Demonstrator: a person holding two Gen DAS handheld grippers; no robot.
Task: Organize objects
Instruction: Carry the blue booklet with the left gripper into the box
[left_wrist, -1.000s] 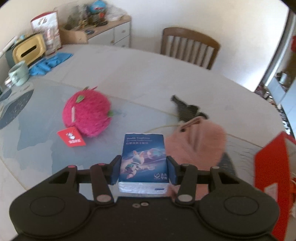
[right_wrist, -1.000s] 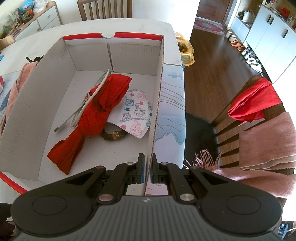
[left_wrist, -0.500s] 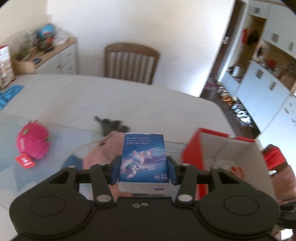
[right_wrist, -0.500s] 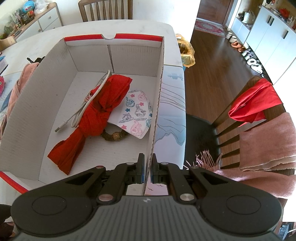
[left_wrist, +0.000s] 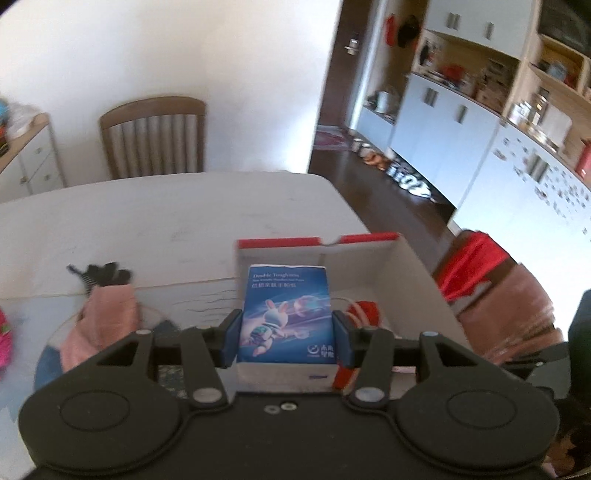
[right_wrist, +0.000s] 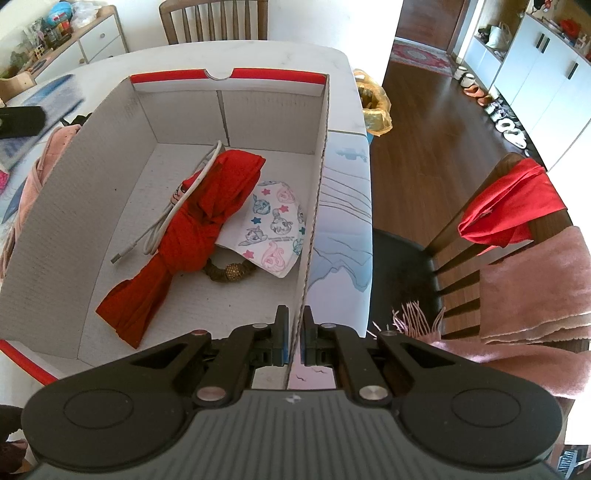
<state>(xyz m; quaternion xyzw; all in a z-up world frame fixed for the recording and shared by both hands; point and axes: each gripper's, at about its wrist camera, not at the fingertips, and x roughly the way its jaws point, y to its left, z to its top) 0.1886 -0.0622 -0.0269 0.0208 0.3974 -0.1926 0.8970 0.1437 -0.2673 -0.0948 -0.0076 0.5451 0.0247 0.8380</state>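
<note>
My left gripper (left_wrist: 286, 341) is shut on a blue tissue pack (left_wrist: 286, 314) printed with a rabbit, held in the air just short of the near left wall of the cardboard box (left_wrist: 406, 266). My right gripper (right_wrist: 292, 326) is shut on the box's right wall (right_wrist: 316, 192), pinching the cardboard edge. Inside the box lie a red cloth (right_wrist: 199, 229), a white cable (right_wrist: 166, 218), a patterned face mask (right_wrist: 273, 229) and a brown beaded band (right_wrist: 229, 273). The left gripper's black body (right_wrist: 20, 120) shows at the far left of the right wrist view.
A pink cloth (left_wrist: 103, 317) and a black striped glove (left_wrist: 99, 277) lie on the white table (left_wrist: 166, 218) left of the box. A wooden chair (left_wrist: 153, 136) stands behind the table. Another chair (right_wrist: 517, 221) with red and pink cloths stands on the right, beside dark floor.
My left gripper has swung right and upward with the tissue pack, from over the pink plush toy to the box. The right gripper and box have stayed still.
</note>
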